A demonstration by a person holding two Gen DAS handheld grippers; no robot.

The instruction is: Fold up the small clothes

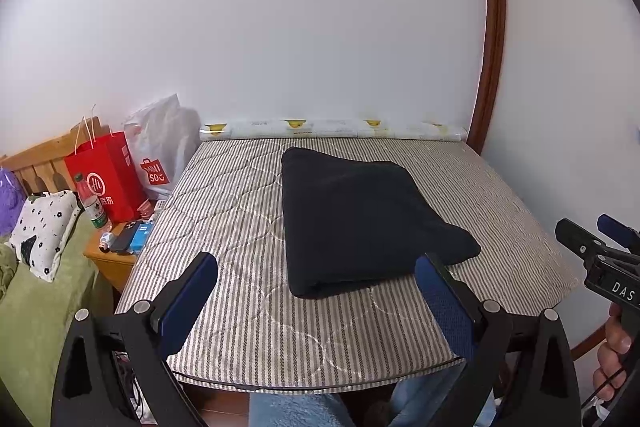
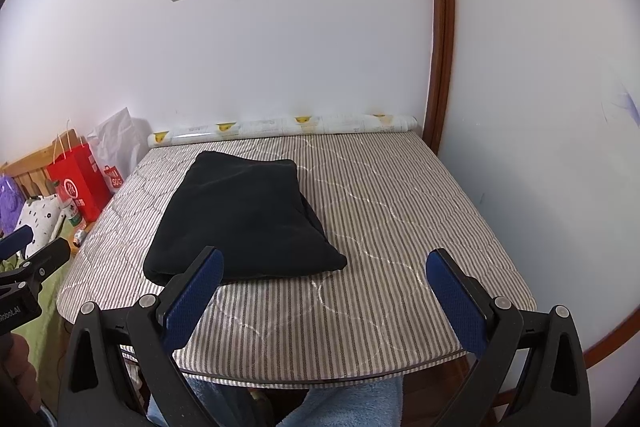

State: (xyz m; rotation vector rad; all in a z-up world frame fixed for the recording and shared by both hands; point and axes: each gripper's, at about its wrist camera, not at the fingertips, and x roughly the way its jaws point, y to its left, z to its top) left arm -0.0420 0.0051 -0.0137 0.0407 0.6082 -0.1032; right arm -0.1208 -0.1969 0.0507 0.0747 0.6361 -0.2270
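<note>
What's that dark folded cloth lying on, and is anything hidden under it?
The black folded garment lies on a striped quilted pad covering the table. Only that pad shows around its edges. Whatever lies directly beneath the garment is covered, so I cannot tell.

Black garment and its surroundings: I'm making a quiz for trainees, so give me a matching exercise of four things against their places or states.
Things:
1. black garment
2. red bag
3. paper roll
4. left gripper

Places or states:
A. along the wall at the far edge of the striped pad
B. open, holding nothing
C. folded, lying on the striped pad
D. standing left of the pad, beside a white plastic bag

Pairs: 1-C, 2-D, 3-A, 4-B
</note>
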